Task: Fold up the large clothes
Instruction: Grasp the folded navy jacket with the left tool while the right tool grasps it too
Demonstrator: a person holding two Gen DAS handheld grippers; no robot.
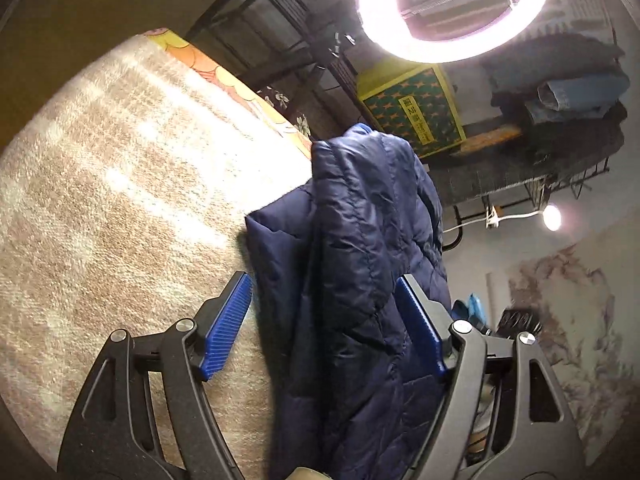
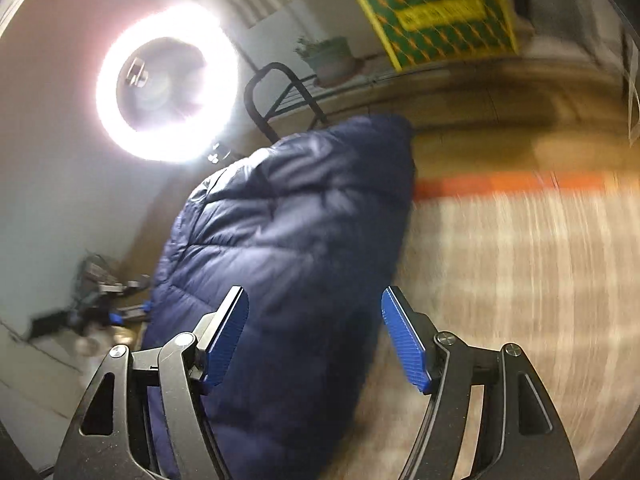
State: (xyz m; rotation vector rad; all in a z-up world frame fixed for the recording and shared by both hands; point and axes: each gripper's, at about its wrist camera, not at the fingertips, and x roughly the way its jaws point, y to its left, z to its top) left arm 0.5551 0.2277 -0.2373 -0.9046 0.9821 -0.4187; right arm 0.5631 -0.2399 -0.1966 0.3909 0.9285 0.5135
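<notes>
Left gripper: the left gripper is showing its jaws spread wide, the blue ribbed pads standing well apart; the navy quilted jacket is lying between them, and its fabric is reaching the right-hand pad while the left-hand pad is standing clear over the blanket.

Right gripper: the right gripper is also holding its jaws wide apart, with the jacket filling the gap between the pads; whether either pad is pressing the cloth cannot be told (this view is smeared with motion blur).

Jacket: it is bunching in a puffy, folded heap at the edge of the beige woven blanket, part of it hanging over that edge toward the floor side.

Blanket: it is covering a raised flat surface, and a yellow and orange patterned cloth is showing along its far border.

Ring light: a bright ring light is glaring above the scene in the left view, and it is appearing again at upper left in the right view.

Background: a green and yellow patterned box is sitting on a shelf, folded denim clothes are stacking beside it, and a black metal frame is rising behind the blanket.
</notes>
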